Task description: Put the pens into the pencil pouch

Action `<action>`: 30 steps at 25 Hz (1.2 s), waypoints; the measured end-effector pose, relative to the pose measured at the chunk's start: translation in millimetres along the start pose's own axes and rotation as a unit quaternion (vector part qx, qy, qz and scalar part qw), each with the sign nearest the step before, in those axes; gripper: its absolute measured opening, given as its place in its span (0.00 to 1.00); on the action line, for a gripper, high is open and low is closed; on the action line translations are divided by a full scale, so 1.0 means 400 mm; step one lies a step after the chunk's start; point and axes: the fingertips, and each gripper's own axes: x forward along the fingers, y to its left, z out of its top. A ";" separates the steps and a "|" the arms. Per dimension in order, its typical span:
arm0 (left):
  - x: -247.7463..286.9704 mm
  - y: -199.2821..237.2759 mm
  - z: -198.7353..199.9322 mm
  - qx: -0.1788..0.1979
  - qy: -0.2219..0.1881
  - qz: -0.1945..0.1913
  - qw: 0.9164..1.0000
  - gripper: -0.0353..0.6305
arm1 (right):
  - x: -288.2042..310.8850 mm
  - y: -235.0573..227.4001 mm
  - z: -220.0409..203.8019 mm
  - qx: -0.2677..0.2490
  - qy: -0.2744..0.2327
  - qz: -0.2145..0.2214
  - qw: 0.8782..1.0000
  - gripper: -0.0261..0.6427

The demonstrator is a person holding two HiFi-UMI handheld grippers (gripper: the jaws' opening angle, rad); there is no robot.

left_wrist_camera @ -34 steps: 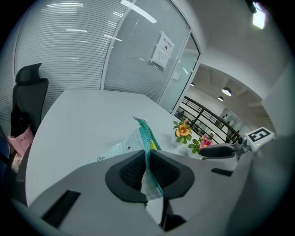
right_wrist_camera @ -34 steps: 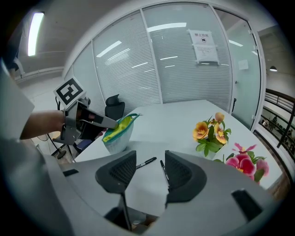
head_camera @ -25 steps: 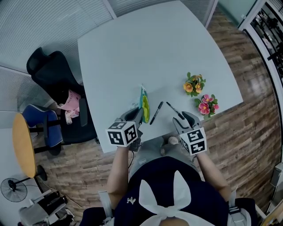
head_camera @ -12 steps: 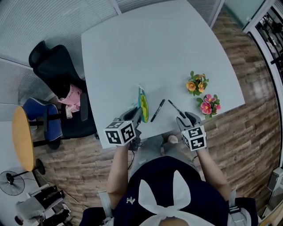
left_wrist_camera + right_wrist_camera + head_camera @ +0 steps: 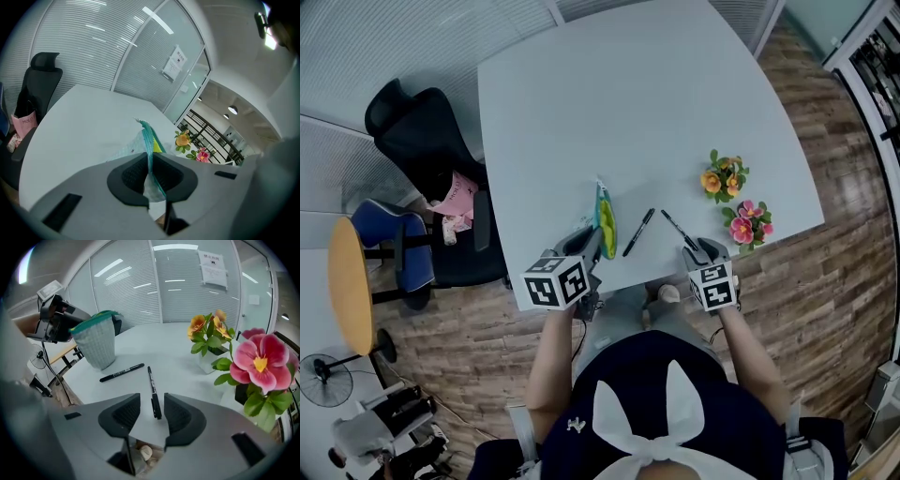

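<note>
The head view looks steeply down from over the person, far enough to take in the whole surface (image 5: 628,112) and the floor around it. Each gripper view sits low and very close behind its own jaws: the left one seems to face along the surface toward a glass wall (image 5: 140,61), the right one tilts down at the near edge. All three share the pencil pouch (image 5: 605,217) and the orange flowers (image 5: 725,176)
</note>
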 end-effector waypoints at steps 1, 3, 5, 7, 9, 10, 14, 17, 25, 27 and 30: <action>-0.001 0.000 0.000 0.001 0.001 0.001 1.000 0.12 | 0.006 -0.004 -0.009 -0.001 0.005 -0.002 1.000 0.28; -0.004 0.000 0.002 0.000 0.001 0.001 1.000 0.12 | 0.017 -0.010 -0.022 -0.002 0.015 -0.004 1.000 0.28; -0.006 0.000 0.002 -0.002 0.000 0.001 1.000 0.12 | 0.026 -0.013 -0.033 -0.004 0.022 -0.004 1.000 0.28; -0.006 0.000 0.001 -0.003 0.000 0.001 1.000 0.12 | 0.036 -0.014 -0.045 -0.008 0.029 -0.003 1.000 0.28; -0.005 0.000 -0.001 -0.004 -0.001 0.001 1.000 0.12 | 0.044 -0.014 -0.054 -0.011 0.034 -0.004 0.999 0.28; -0.006 0.000 -0.002 -0.005 -0.001 0.001 1.000 0.12 | 0.047 -0.015 -0.058 -0.013 0.036 -0.005 0.999 0.27; -0.010 0.006 -0.003 -0.008 -0.003 0.004 1.000 0.12 | 0.057 -0.017 -0.067 -0.016 0.038 -0.013 0.999 0.23; -0.012 0.011 -0.004 -0.010 -0.004 0.007 1.000 0.12 | 0.051 -0.013 -0.065 -0.013 0.044 -0.013 0.999 0.21; -0.016 0.015 -0.007 -0.012 -0.006 0.008 1.000 0.12 | 0.044 -0.008 -0.059 -0.021 0.047 -0.011 0.999 0.14; -0.016 0.016 -0.007 -0.011 -0.006 0.009 1.000 0.12 | 0.037 -0.004 -0.051 -0.020 0.042 -0.010 0.999 0.14; -0.016 0.016 -0.007 -0.010 -0.007 0.008 1.000 0.12 | 0.026 -0.003 -0.038 -0.021 0.034 -0.012 0.999 0.14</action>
